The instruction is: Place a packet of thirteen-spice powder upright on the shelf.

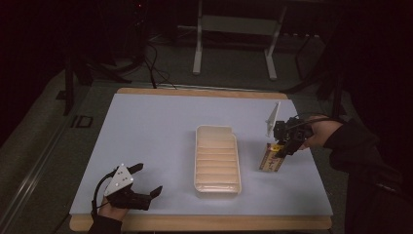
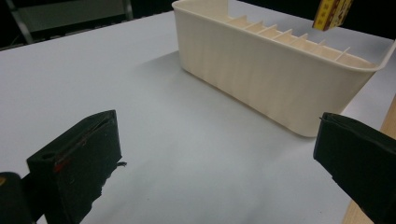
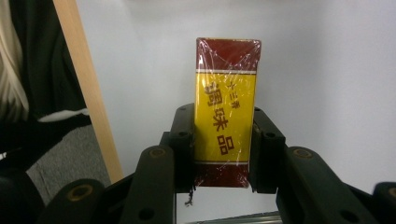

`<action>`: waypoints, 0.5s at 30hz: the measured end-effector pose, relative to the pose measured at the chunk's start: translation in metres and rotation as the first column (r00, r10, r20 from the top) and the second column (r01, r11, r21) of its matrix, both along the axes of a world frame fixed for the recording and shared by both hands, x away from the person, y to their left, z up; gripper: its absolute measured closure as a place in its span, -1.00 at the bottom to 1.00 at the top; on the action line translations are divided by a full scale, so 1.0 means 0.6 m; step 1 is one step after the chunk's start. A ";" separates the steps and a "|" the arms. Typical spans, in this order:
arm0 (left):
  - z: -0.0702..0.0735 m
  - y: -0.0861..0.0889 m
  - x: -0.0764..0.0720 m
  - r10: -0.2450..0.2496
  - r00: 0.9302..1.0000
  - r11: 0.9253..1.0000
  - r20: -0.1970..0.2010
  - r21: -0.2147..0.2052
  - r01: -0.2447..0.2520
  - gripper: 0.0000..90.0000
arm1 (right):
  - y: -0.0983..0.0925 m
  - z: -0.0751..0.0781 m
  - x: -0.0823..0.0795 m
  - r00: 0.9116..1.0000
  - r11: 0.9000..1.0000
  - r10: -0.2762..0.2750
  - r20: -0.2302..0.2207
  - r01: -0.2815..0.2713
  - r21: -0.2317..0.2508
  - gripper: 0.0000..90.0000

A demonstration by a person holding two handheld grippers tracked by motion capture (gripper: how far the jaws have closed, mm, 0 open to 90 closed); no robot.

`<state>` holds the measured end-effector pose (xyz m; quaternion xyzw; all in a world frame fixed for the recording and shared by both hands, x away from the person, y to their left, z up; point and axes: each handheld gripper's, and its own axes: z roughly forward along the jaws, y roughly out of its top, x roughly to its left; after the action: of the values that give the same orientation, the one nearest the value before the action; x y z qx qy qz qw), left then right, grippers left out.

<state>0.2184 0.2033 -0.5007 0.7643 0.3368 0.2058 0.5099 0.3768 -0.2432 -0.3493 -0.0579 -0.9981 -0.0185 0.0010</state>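
The yellow and dark red box [image 3: 227, 112], wrapped in clear film, is pinched between the jaws of the right claw [image 1: 285, 146], just right of the cream divided tray [image 1: 217, 158] at the middle of the white counter [image 1: 146, 131]. The left claw [image 1: 146, 181] rests at the counter's near left corner, jaws spread wide and empty, pointing toward the tray.

This looks like a lab or a test room, dark and not a home. A white table [image 1: 146, 146] with a wooden edge stands alone on a grey carpet floor [image 1: 29, 146], under a fixed camera. Behind it are black cables [image 1: 153, 63] and a white metal stand [image 1: 234, 29].
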 end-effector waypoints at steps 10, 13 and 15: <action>0.000 -0.001 -0.001 -0.001 1.000 1.000 -0.001 0.003 0.001 -0.98 | 0.027 0.044 -0.012 0.999 0.999 0.018 0.043 -0.019 0.032 0.50; 0.000 -0.001 -0.001 -0.002 1.000 1.000 -0.001 0.003 0.002 -0.98 | 0.036 0.054 -0.014 0.998 0.998 0.030 0.058 -0.032 0.048 0.50; 0.000 -0.001 -0.001 -0.002 1.000 1.000 -0.001 0.003 0.002 -0.98 | 0.042 0.059 -0.015 0.997 0.998 0.036 0.067 -0.040 0.058 0.50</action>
<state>0.2179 0.2029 -0.5006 0.7655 0.3360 0.2053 0.5089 0.3680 -0.2182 -0.3139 -0.0384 -0.9976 -0.0502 -0.0296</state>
